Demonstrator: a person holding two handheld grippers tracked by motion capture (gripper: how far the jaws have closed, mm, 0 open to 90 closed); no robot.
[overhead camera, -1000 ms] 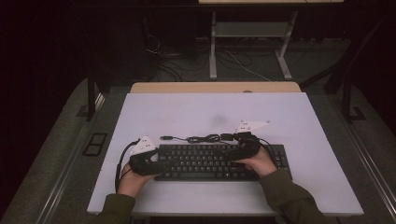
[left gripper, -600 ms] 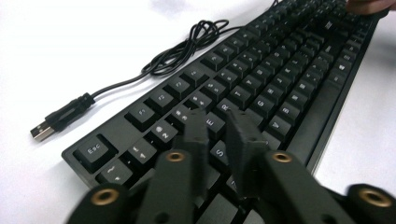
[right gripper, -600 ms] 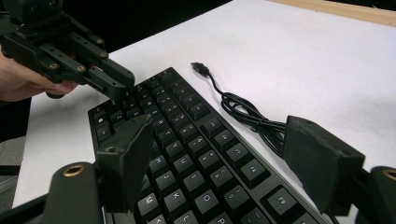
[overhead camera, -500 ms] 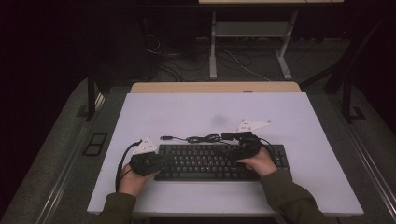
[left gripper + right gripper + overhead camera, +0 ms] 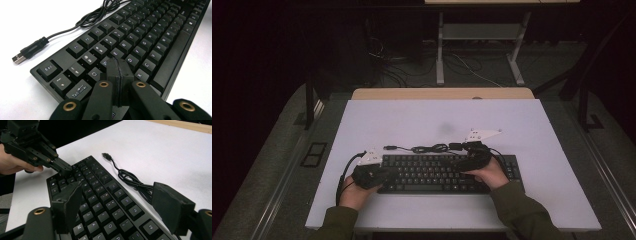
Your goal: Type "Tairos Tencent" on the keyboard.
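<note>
The black keyboard (image 5: 444, 173) lies flat near the front edge of the white table (image 5: 532, 125), its unplugged USB cable (image 5: 424, 148) coiled just behind it. The left claw (image 5: 117, 75) is pinched closed on nothing, its tip over the keys near W, probably to press 1. The right claw (image 5: 120, 206) gapes wide and empty above the keyboard's right half, touching nothing.
</note>
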